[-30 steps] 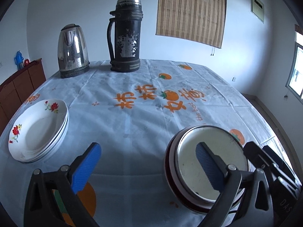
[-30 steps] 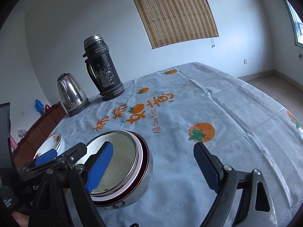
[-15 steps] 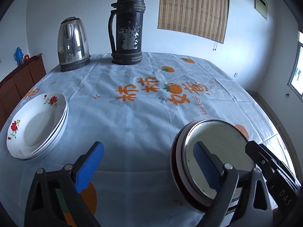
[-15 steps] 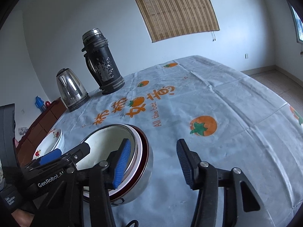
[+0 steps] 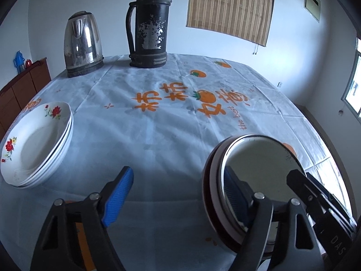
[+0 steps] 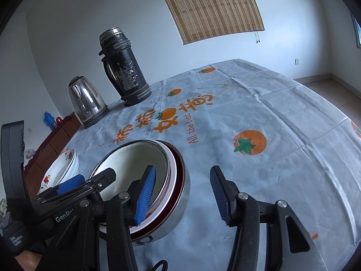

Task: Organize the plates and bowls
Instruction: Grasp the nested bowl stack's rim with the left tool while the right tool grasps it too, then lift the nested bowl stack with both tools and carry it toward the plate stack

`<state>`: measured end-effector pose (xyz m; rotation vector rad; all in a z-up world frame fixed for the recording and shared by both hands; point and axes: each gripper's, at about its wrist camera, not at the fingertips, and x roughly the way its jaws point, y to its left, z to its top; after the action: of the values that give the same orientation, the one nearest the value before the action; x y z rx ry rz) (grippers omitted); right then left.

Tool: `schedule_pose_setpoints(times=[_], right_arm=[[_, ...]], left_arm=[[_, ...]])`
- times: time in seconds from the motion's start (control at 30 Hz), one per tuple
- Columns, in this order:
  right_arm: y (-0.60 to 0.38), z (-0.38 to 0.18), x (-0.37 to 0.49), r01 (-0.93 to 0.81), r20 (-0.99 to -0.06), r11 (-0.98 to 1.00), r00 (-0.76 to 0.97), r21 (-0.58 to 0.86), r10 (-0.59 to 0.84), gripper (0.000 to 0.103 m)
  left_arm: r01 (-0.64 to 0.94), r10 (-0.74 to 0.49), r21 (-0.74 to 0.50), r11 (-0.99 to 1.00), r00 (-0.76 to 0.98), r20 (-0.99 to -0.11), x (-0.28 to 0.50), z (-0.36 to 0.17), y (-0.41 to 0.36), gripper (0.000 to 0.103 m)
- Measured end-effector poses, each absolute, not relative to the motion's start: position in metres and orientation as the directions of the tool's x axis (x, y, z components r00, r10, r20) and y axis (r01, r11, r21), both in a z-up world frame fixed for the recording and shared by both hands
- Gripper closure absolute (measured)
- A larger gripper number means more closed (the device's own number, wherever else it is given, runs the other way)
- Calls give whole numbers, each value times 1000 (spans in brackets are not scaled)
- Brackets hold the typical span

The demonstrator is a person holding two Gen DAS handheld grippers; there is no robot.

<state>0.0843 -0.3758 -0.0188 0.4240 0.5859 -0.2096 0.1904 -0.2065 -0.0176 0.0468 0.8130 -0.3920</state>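
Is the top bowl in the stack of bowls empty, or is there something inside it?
Empty, as far as visible. The top bowl's pale inside is bare in both views, though the right hand-held gripper's blue finger hides part of it.

Kettle (image 5: pixel 82 45) — polished metal, glossy; flask (image 5: pixel 150 22) beside it — matt black, flaking. Plates (image 5: pixel 37 140): glazed ceramic. Desk cloth (image 5: pixel 158 124): creased.

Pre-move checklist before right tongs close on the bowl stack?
1. Right tongs open: ok.
2. Rim of nested metal and red bowls between the right fingers, one inside, one outside: ok.
3. Left tongs open: ok.
4. Left tongs away from the stack: not ok, one finger is at its rim.
5. Stack of white floral plates apart from the bowls: ok.
6. Bowls seated flat: cannot tell.
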Motion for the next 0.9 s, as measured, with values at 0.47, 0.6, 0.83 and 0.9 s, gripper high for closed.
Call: schedule_pose_setpoints(times=[0.47,0.6,0.83,0.9], right_arm=[[-369,-20,87,290,-583,898,811,332,-46,60],[-367,-21,89,282,-585,898,810,338,-34,62],[-363,-20,88,288,-583,899,811,329,-46,65],[-362,-19,88,288,-581,901,813,325,-50,65]], left_arm=[[408,-392,-171,897,555,-734,190,-20,-216,63],[417,-406,-182,891,548,-731,188,-20,-219,72],[415,-424,-209,885,536,-730,187,-21,-218,82],[412,-432,-224,883,529,-730,188,-21,-216,83]])
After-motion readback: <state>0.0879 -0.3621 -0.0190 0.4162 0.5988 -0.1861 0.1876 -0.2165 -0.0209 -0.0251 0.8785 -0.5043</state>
